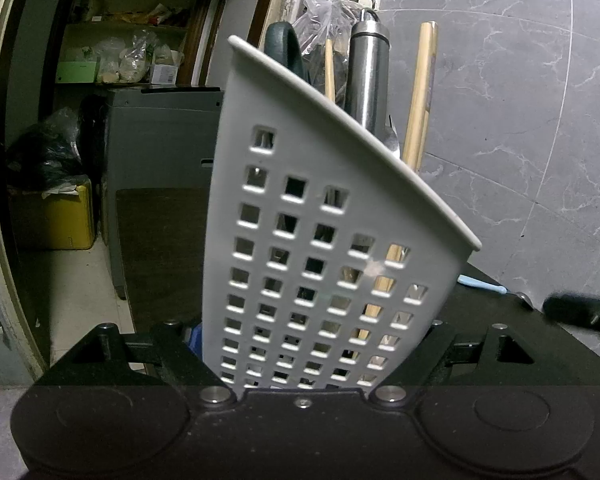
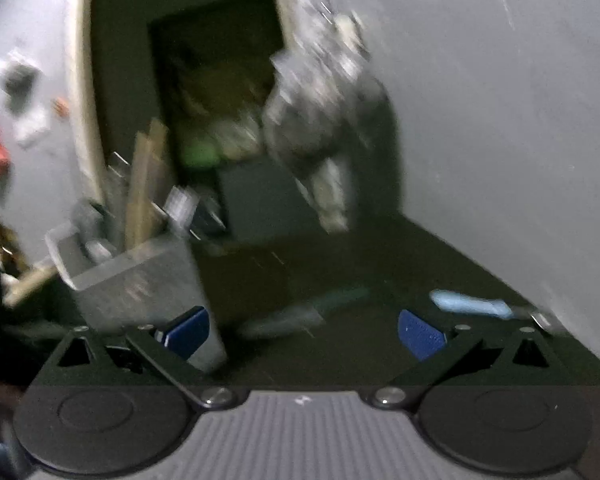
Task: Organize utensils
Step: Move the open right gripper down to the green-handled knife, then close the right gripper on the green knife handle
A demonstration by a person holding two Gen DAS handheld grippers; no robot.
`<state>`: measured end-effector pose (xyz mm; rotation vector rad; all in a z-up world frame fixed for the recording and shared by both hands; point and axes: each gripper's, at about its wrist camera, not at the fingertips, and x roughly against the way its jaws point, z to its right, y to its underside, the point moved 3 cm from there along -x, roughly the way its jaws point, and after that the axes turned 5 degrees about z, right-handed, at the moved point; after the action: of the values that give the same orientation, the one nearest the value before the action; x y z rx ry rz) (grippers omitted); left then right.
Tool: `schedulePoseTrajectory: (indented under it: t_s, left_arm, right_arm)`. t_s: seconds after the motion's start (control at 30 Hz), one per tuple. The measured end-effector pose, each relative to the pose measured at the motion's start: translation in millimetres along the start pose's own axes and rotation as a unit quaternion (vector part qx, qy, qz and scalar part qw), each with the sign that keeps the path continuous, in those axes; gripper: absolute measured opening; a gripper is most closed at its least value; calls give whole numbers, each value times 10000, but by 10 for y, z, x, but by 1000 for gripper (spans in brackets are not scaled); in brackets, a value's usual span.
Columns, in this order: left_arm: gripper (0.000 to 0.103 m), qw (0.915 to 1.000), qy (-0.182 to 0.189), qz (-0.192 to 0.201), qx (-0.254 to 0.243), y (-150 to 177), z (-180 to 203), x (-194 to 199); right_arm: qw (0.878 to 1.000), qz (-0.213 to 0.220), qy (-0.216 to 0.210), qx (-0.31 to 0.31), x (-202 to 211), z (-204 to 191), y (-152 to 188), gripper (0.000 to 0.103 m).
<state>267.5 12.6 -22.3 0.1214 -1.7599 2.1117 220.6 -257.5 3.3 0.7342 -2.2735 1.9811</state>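
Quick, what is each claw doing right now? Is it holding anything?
Left claw: closed on the white utensil basket.
Right claw: wide open, holding nothing.

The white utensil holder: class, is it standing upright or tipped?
Tipped. The white utensil holder leans in the left claw, its rim slanting steeply, and the right wrist view also shows it off vertical.
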Motion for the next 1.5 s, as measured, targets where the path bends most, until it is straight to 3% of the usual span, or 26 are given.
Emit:
schedulePoseTrajectory:
  t_s: [0.17,0.37,0.67,0.97,1.17,1.27,1.4,1.5]
  left_arm:
    - [84,10000,3,1,5,0,10,-4]
    - [84,10000,16,4,15,6,-10,-9]
    - [83,10000,21,22,30,58,-34,-34]
    - [83,10000,20,25,40,59,-23,-47]
    - [83,10000,10,29,34,57,-25,-41]
    - [83,10000,9,28,33,56,-20,-41]
    - [83,10000,10,29,34,56,-23,-40]
    - [83,10000,9,29,33,56,-21,-41]
  right_arm:
    - [9952,-793,486,-309,-187,209,170,103]
    - [9883,-1125,482,-905,-462,364,214,103]
    - [9821,-1338,719,-1116,-1058,395,53,103]
    - [9746,-1223,1239,-1409,-1855,343,-210,102]
    - [9753,-1165,1615,-955,-2116,217,-233,92]
    - [9758,-1123,1701,-798,-2146,196,-237,78]
    - [9768,-1130,1690,-669,-2085,194,-228,48]
    - [9791,-1200,1504,-656,-2034,217,-246,38]
